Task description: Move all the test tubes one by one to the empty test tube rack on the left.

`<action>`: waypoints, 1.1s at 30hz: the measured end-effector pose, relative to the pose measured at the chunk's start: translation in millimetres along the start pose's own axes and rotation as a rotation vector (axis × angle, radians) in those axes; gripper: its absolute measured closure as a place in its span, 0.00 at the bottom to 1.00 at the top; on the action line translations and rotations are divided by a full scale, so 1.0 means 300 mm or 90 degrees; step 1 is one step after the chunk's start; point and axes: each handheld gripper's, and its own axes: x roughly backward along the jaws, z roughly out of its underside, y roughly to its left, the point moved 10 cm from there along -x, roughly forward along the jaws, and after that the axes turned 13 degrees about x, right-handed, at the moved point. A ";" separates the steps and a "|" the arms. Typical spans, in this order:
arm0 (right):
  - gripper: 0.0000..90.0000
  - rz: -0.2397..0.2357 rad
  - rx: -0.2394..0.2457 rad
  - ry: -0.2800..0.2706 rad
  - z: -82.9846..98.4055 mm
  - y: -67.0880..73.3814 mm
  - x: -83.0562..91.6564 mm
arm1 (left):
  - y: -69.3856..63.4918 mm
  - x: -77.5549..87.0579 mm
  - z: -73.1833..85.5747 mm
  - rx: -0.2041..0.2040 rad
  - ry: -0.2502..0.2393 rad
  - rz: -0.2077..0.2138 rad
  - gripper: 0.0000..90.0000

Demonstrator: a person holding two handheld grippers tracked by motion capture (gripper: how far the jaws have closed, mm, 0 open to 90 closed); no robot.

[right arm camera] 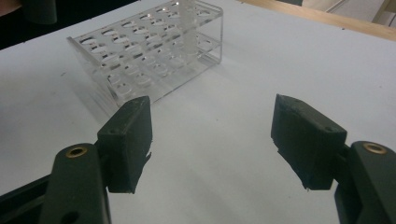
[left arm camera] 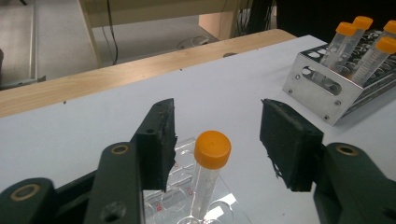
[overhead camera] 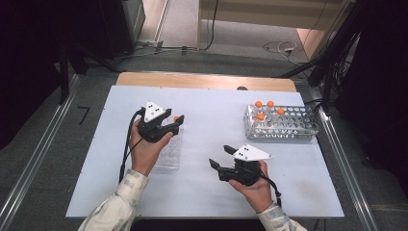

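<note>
A clear tube with an orange cap (left arm camera: 212, 150) stands upright in a clear plastic rack (left arm camera: 184, 198) on the white table. My left gripper (left arm camera: 219, 135) is open, with one jaw on each side of the cap and a gap on both sides. From above, the left gripper (overhead camera: 174, 118) sits over the far end of the clear rack (overhead camera: 169, 156), and the orange cap (overhead camera: 176, 118) shows between its jaws. My right gripper (overhead camera: 219, 156) is open and holds nothing, right of that rack. In the right gripper view, the right gripper (right arm camera: 212, 140) faces the clear rack (right arm camera: 149, 51).
A metal rack (overhead camera: 288, 129) with several orange-capped tubes (overhead camera: 265, 109) stands at the table's right back; the metal rack (left arm camera: 327, 88) also appears in the left gripper view. A wooden strip (overhead camera: 207, 81) runs along the far table edge. Cables (overhead camera: 281, 47) lie on the floor beyond.
</note>
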 end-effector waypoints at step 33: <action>0.32 0.169 -0.075 0.006 0.078 -0.324 0.105 | 0.021 0.169 0.096 0.070 -0.022 0.020 0.20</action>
